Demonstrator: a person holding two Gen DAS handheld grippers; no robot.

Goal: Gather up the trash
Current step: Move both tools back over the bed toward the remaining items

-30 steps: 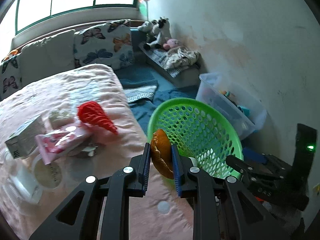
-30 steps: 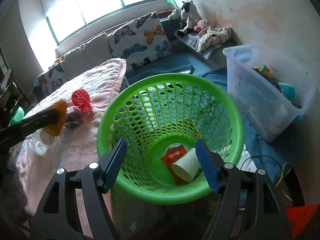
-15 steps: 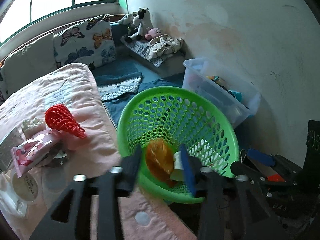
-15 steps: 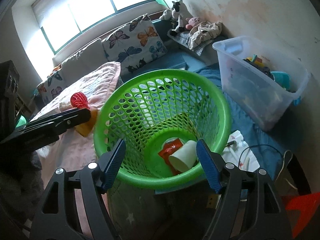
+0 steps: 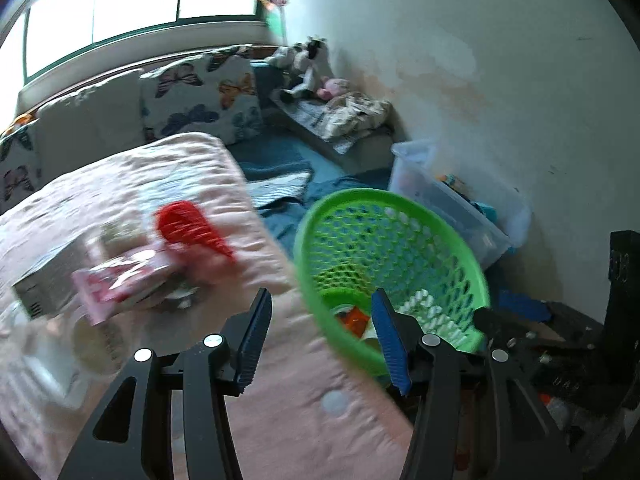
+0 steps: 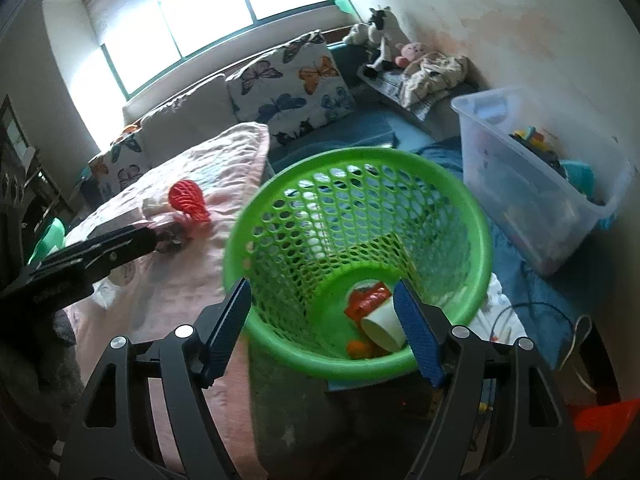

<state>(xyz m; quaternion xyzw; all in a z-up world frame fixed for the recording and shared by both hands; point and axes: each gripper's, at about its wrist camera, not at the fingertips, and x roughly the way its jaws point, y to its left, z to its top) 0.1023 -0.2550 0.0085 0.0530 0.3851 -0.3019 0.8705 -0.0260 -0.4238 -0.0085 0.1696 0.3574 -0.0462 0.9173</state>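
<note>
Looking along my left gripper (image 5: 320, 336), I am spreading its blue-padded jaws, and nothing is sitting between them; they are gaping over the edge of the pink blanket (image 5: 224, 184) and the near rim of the green basket (image 5: 460, 256). On the blanket, blurred, more trash is lying: a red mesh piece (image 5: 188, 228), a pink-and-white wrapper (image 5: 120, 280) and a grey carton (image 5: 52, 280), all close together and well apart from the basket. Beyond the basket a clear plastic bin (image 5: 460, 208) is standing against the wall.

Looking along my right gripper (image 6: 324, 320), I am holding its jaws wide apart with nothing gripped; they are straddling the basket's near rim, and I cannot tell whether the pads are touching it. Down in the basket's bottom a white paper cup (image 6: 384, 326) is lying on its side, touching a red-orange wrapper (image 6: 366, 296), with an orange-brown lump (image 6: 357, 349) just beside them. My left gripper is reaching in from the left, over the blanket, near the red mesh piece.
</note>
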